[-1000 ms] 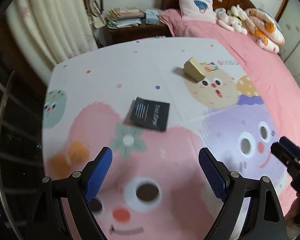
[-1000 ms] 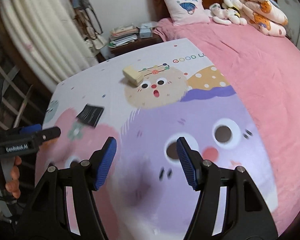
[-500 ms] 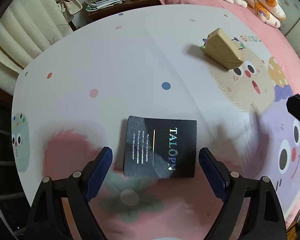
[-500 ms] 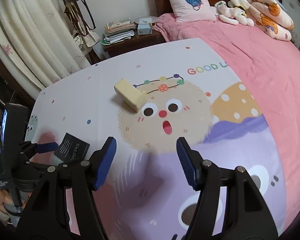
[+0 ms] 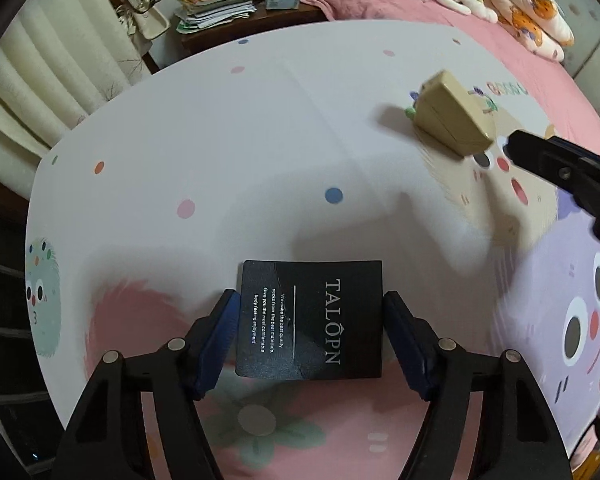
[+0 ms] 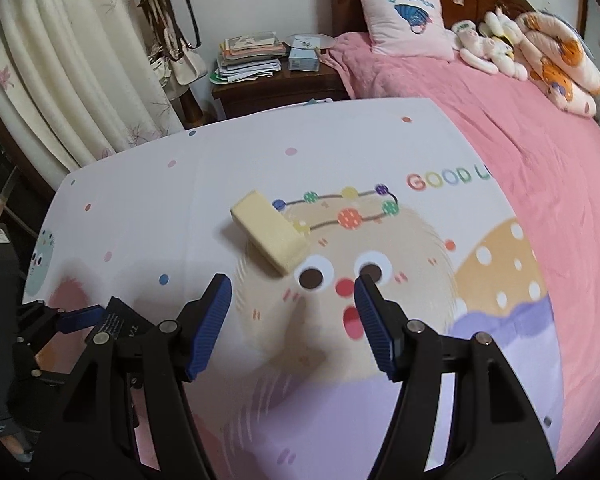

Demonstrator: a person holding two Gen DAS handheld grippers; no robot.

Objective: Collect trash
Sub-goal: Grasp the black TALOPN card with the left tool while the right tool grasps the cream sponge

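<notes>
Left gripper (image 5: 310,320): closing around black card packet (image 5: 309,320), pads at both side edges, contact unclear.
Packet: likely light, thin, bendy; best pinched at edges.
Right gripper (image 6: 292,320): half open, empty.
Beige box (image 6: 269,237): at 11 o'clock beyond it, likely light, rigid; long sides suit.

The left tool (image 5: 311,320) is closing around a black card (image 5: 309,319) lying on the cartoon-printed mat (image 5: 260,152)
</notes>
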